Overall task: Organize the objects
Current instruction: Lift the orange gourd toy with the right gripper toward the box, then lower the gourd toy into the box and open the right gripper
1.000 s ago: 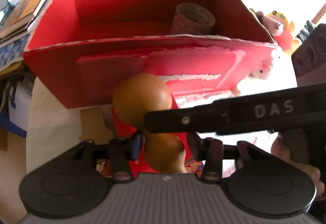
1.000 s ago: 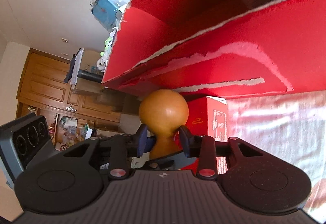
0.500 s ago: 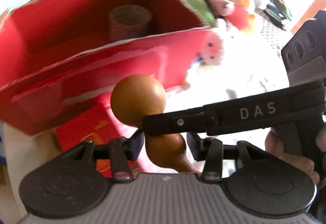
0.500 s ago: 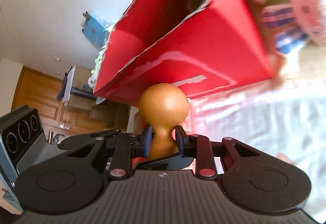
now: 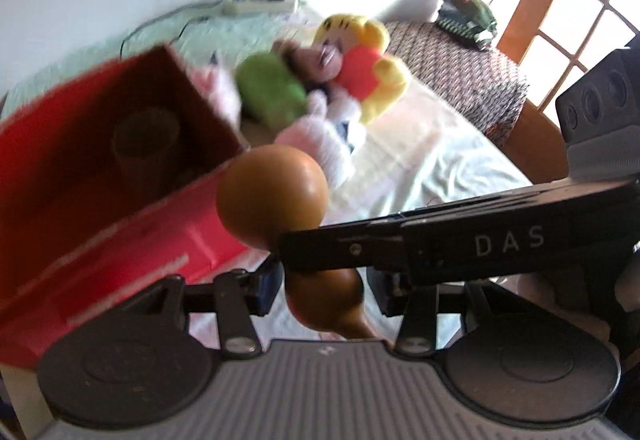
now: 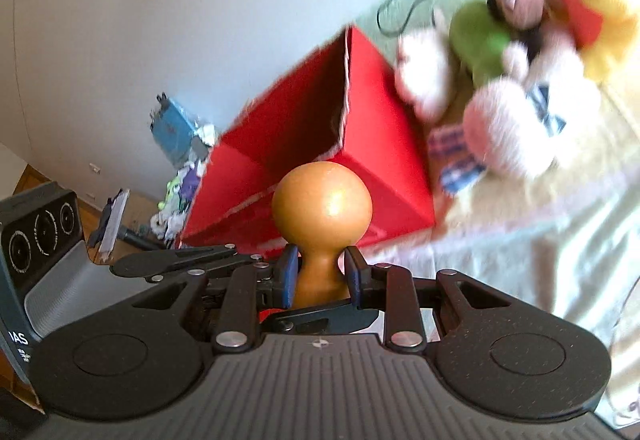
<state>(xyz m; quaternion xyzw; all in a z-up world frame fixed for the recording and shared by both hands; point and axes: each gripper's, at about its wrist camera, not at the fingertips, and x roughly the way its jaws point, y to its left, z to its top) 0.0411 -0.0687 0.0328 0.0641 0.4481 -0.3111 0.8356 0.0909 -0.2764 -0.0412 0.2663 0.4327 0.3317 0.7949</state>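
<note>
Right gripper [image 6: 318, 276] clenched on narrow waist of brown gourd [image 6: 322, 217], blue pads pressed on both sides; round bulb pokes up toward 12 o'clock, held in air above white cloth [image 6: 520, 260]; left gripper [image 5: 324, 282] straddles gourd's lower bulb, pad contact apparently there but blurred, right gripper's arm crossing from 3 o'clock; red box [image 5: 112, 199] open at 9 o'clock, paper roll [image 5: 146, 141] inside; heap of plush toys [image 5: 336, 79] at 12 o'clock, beside box; power strip [image 5: 260, 1] behind.
</note>
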